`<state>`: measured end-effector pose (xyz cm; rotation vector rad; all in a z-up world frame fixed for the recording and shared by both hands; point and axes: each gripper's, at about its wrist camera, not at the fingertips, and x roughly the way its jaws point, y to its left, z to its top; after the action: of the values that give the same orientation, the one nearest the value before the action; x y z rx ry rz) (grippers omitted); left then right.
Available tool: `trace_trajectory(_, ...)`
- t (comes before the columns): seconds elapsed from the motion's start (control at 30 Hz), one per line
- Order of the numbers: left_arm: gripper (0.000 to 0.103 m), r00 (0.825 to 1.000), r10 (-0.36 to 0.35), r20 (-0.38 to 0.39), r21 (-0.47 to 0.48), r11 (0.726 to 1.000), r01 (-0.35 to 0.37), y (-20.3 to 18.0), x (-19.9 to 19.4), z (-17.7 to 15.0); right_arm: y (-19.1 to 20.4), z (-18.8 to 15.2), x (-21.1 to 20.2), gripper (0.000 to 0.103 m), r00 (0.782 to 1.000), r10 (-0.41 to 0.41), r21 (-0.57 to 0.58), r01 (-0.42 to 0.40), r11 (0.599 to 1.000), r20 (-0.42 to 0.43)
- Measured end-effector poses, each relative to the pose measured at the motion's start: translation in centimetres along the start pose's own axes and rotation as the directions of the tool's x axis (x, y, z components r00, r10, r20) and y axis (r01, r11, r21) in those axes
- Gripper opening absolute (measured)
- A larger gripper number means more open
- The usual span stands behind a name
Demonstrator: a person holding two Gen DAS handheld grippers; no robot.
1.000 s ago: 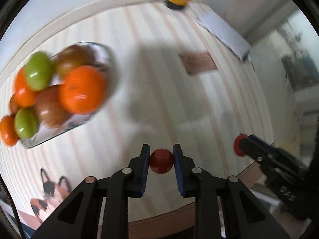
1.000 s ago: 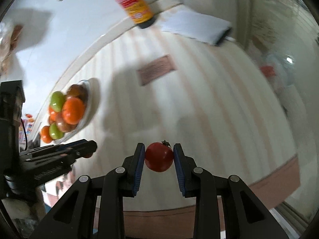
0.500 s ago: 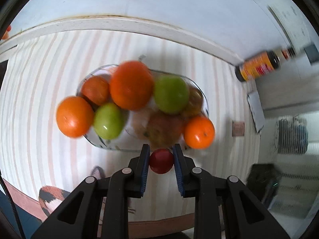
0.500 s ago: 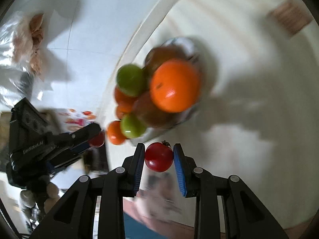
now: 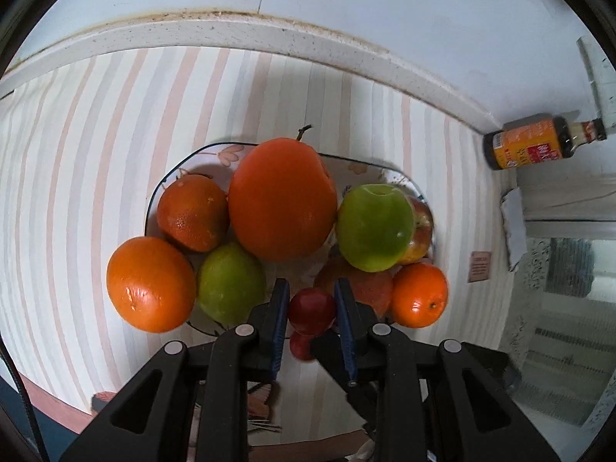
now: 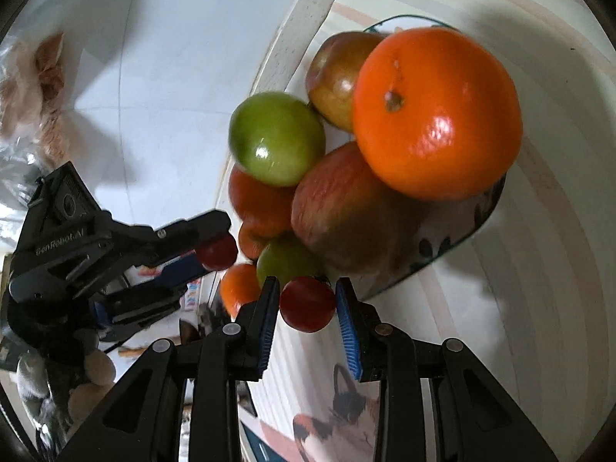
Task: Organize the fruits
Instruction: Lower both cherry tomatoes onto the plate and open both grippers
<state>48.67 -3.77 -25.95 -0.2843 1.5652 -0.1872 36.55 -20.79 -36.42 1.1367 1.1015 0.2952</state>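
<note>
Striped bench (image 5: 96, 146) carries a plate (image 5: 154, 208) piled with oranges and apples, big orange (image 5: 283, 200) on top; left gripper (image 5: 312, 300) pinching a small red fruit (image 5: 312, 306) at the plate's near rim; right gripper (image 6: 307, 302) pinching another red fruit (image 6: 307, 304) just beside the plate.

second red fruit (image 5: 301, 345) half hidden behind left gripper (image 5: 312, 310), bottle (image 5: 539, 146) label unreadable
</note>
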Motion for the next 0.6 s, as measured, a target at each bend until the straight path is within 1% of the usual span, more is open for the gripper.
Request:
trace_trajectory(0.03,0.023,1.0,0.008,-0.007,-0.002,1.0,-0.008,0.0,0.2,0.0,0.0,0.0,0.2,0.061,1.0,-0.001,0.009,0.001,1.0,-0.002)
trace_trajectory(0.07,0.023,1.0,0.019,-0.001,0.001,1.0,-0.019,0.0,0.1,0.0,0.2,0.1,-0.1,0.069,1.0,0.005,0.006,-0.005,1.0,0.007)
trace_trajectory(0.1,0.025,1.0,0.029,0.01,0.006,1.0,-0.029,0.0,-0.1,-0.1,0.4,0.0,-0.3,0.073,1.0,-0.003,-0.005,0.003,1.0,0.014)
trace_trajectory(0.13,0.032,0.999,0.041,0.024,0.012,0.999,-0.041,-0.1,-0.3,-0.2,0.8,0.0,-0.5,0.079,1.0,-0.016,-0.016,0.016,1.0,0.017)
trace_trajectory(0.17,0.034,0.998,0.046,0.036,0.017,0.999,-0.046,-0.1,-0.6,-0.3,1.2,-0.1,-0.7,0.081,0.999,-0.028,-0.023,0.028,0.999,0.019)
trace_trajectory(0.2,0.039,0.998,0.048,0.047,0.019,0.999,-0.049,-0.1,-1.0,-0.4,1.4,0.0,-1.2,0.082,0.999,-0.042,-0.026,0.042,0.999,0.021)
trace_trajectory(0.23,0.047,0.996,0.059,0.063,0.025,0.998,-0.06,-0.1,-1.5,-0.6,1.6,0.0,-1.6,0.083,0.998,-0.06,-0.029,0.061,0.998,0.023)
trace_trajectory(0.27,0.052,0.995,0.066,0.073,0.032,0.997,-0.068,-0.1,-1.8,-0.7,1.9,0.1,-2.3,0.086,0.995,-0.094,-0.044,0.096,0.994,0.03)
trace_trajectory(0.3,0.065,0.993,0.08,0.09,0.041,0.996,-0.084,-0.1,-2.2,-1.0,2.1,0.1,-2.9,0.09,0.991,-0.127,-0.066,0.129,0.989,0.038)
trace_trajectory(0.33,0.077,0.988,0.1,0.114,0.051,0.993,-0.106,0.0,-2.9,-1.4,2.4,0.3,-3.7,0.094,0.98,-0.192,-0.102,0.196,0.975,0.048)
trace_trajectory(0.37,0.082,0.985,0.114,0.129,0.057,0.991,-0.122,0.0,-3.1,-1.6,3.0,0.6,-4.3,0.094,0.961,-0.272,-0.145,0.278,0.95,0.058)
trace_trajectory(0.4,0.089,0.979,0.143,0.147,0.064,0.986,-0.154,0.1,-3.5,-2.1,3.5,0.8,-4.7,0.094,0.945,-0.318,-0.18,0.326,0.928,0.071)
trace_trajectory(0.43,0.09,0.972,0.17,0.163,0.069,0.981,-0.183,0.1,-3.7,-2.5,3.8,1.0,-5.2,0.094,0.925,-0.369,-0.216,0.379,0.9,0.088)
trace_trajectory(0.47,0.09,0.96,0.211,0.186,0.076,0.971,-0.228,0.2,-4.0,-3.2,4.2,1.2,-5.8,0.094,0.892,-0.437,-0.26,0.451,0.854,0.112)
trace_trajectory(0.5,0.091,0.949,0.242,0.204,0.076,0.962,-0.262,0.3,-4.1,-3.8,4.5,1.3,-6.4,0.094,0.867,-0.48,-0.301,0.498,0.814,0.137)
trace_trajectory(0.53,0.095,0.936,0.273,0.221,0.078,0.952,-0.297,0.5,-4.1,-4.5,5.1,1.3,-6.7,0.094,0.844,-0.513,-0.337,0.535,0.775,0.16)
trace_trajectory(0.6,0.099,0.924,0.299,0.239,0.069,0.944,-0.324,0.8,-4.1,-5.6,5.8,1.3,-7.1,0.094,0.811,-0.553,-0.39,0.58,0.715,0.192)
